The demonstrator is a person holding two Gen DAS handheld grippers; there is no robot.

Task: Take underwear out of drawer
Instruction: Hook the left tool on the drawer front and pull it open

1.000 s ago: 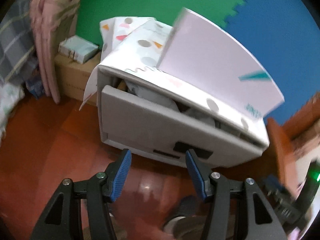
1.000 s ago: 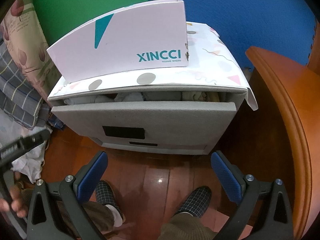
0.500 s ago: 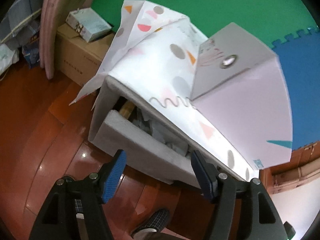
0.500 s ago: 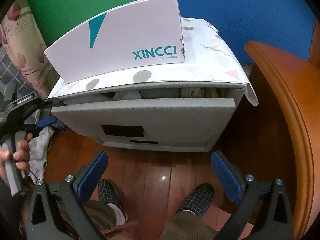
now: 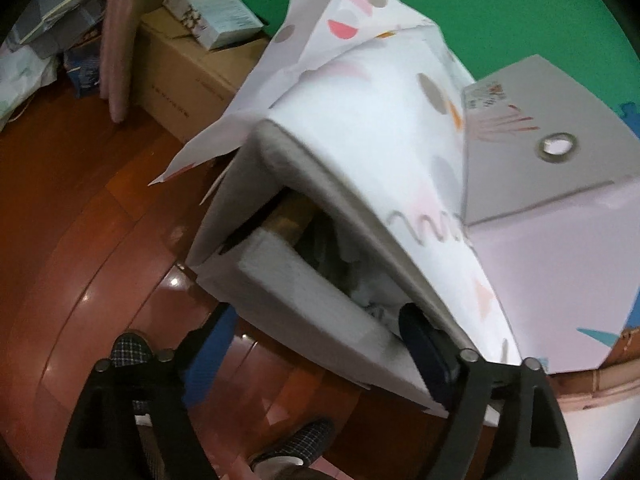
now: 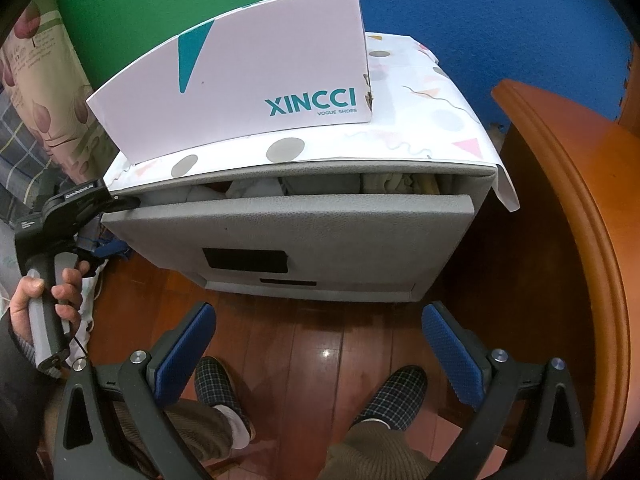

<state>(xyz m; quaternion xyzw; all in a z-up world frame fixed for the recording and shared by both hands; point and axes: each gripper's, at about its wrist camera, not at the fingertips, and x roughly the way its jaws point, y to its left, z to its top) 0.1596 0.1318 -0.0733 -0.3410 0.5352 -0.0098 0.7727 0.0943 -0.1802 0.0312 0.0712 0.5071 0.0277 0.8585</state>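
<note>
A grey drawer [image 6: 304,232] stands pulled slightly out of a low cabinet. Folded light underwear and cloths [image 6: 256,188] show in the gap above its front panel, and also in the left wrist view as pale cloth [image 5: 360,276]. My left gripper [image 5: 312,316] is at the drawer's left corner with its jaws opening. Its right finger [image 5: 424,352] reaches into the gap next to the cloth, while its left finger [image 5: 208,340] stays outside the front panel. It grips nothing. My right gripper [image 6: 320,320] hangs open in front of the drawer, empty.
A white XINCCI shoe box [image 6: 248,80] lies on the cabinet's patterned paper cover [image 6: 432,128]. Rounded wooden furniture [image 6: 568,240] stands close on the right. A cardboard box [image 5: 192,68] and bedding sit to the left. The person's slippered feet [image 6: 396,392] rest on the wooden floor.
My left gripper came down to the drawer's left corner, rolled, and spread its jaws wider. One finger now sits in the gap. The right gripper has not moved.
</note>
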